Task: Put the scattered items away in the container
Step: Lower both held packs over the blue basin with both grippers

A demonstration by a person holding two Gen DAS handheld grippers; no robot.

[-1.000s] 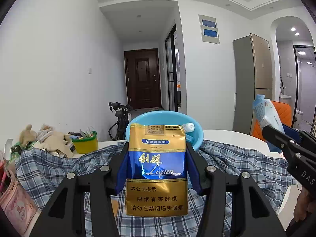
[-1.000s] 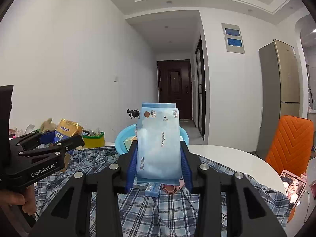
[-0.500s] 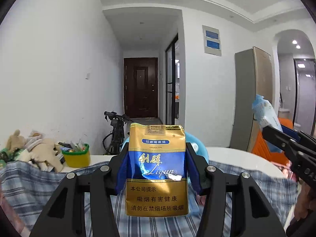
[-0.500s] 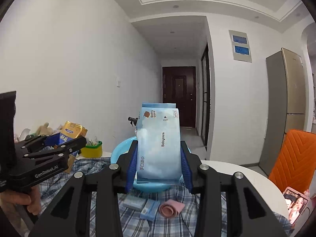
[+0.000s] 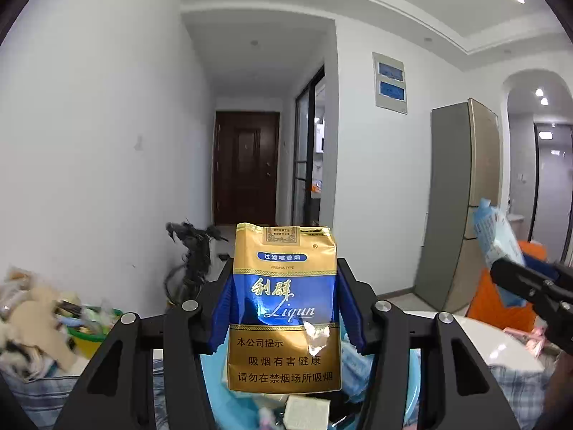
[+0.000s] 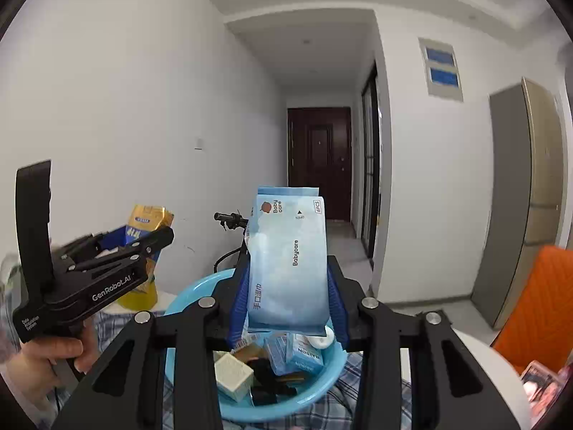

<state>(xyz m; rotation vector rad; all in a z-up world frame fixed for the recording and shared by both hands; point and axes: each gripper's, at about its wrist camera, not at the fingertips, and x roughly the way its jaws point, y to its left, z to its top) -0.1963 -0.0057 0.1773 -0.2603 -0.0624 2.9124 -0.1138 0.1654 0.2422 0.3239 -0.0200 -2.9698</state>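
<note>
Wipes pack [image 6: 288,261] clamped upright in right hand-held gripper [image 6: 288,308], above basin [image 6: 315,390].

The left tongs [image 5: 284,308] clamp an upright gold-and-blue cigarette pack [image 5: 284,308] between blue pads [image 5: 222,317], above the light-blue basin [image 5: 412,390] holding a pale box [image 5: 307,412]. At the right edge, the right tongs [image 5: 515,279] grip a blue wipes packet [image 5: 496,233]
</note>
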